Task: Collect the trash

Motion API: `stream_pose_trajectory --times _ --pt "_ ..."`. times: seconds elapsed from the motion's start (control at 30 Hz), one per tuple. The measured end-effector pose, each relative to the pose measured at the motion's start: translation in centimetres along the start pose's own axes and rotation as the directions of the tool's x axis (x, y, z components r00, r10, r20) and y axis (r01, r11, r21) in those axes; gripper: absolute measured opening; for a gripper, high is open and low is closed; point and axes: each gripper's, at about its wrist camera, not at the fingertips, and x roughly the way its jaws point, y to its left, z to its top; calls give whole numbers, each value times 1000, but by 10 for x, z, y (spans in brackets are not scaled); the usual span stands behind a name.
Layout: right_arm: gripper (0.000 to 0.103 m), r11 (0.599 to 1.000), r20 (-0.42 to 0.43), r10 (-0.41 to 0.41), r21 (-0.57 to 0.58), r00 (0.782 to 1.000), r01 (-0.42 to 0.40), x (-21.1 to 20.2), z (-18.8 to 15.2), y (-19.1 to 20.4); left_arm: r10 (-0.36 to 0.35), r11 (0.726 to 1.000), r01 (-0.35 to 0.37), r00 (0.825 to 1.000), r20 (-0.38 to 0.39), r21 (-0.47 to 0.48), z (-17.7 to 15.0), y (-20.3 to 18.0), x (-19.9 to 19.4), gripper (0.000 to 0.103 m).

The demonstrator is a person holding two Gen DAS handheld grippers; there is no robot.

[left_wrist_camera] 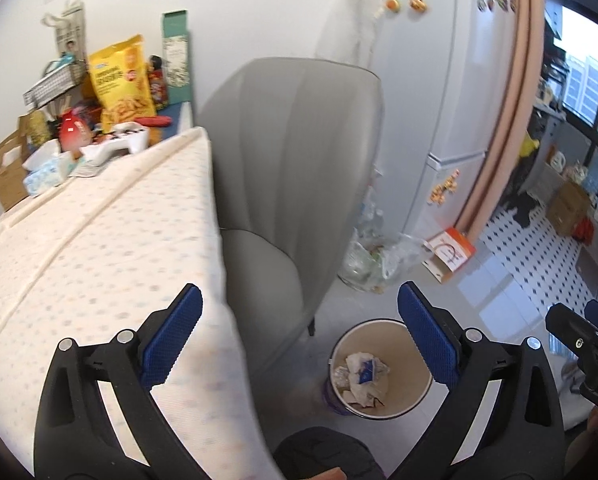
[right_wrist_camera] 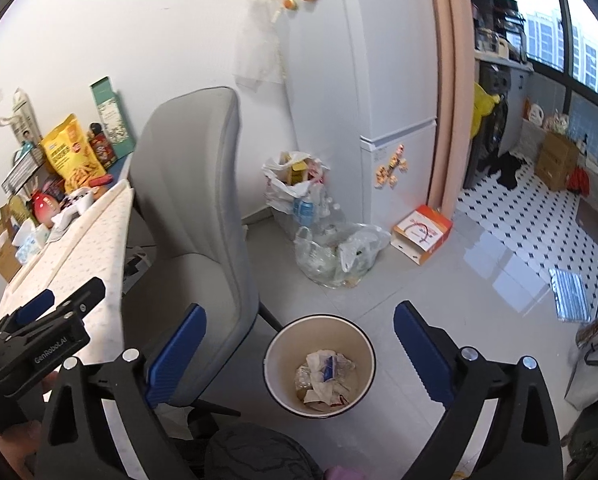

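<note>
Both left gripper (left_wrist_camera: 299, 320) and right gripper (right_wrist_camera: 299, 336) fingers spread wide and empty above wastebasket (right_wrist_camera: 277, 344) holding crumpled wrappers (right_wrist_camera: 325, 376); risk of clipping grey chair (right_wrist_camera: 203, 216) or surface (left_wrist_camera: 99, 240) edge.

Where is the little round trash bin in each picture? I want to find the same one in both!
Left wrist view: the trash bin sits low, right of centre, partly behind the left gripper's right finger.
Right wrist view: the trash bin sits low in the middle, between the right gripper's two fingers.
Shared landmark: the grey chair stands just left of the bin in both.
</note>
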Motion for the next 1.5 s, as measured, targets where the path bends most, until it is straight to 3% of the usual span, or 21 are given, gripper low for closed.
stream_pose_trajectory --times 0.73,1.5 --pt "95 984 76 81 -167 994 -68 -83 -13 119 106 985 -88 987 119 -148 -11 115 -102 97" --pt "95 937 121 214 -306 969 -169 -157 -48 195 269 945 -227 949 165 -236 -50 190 -193 97"
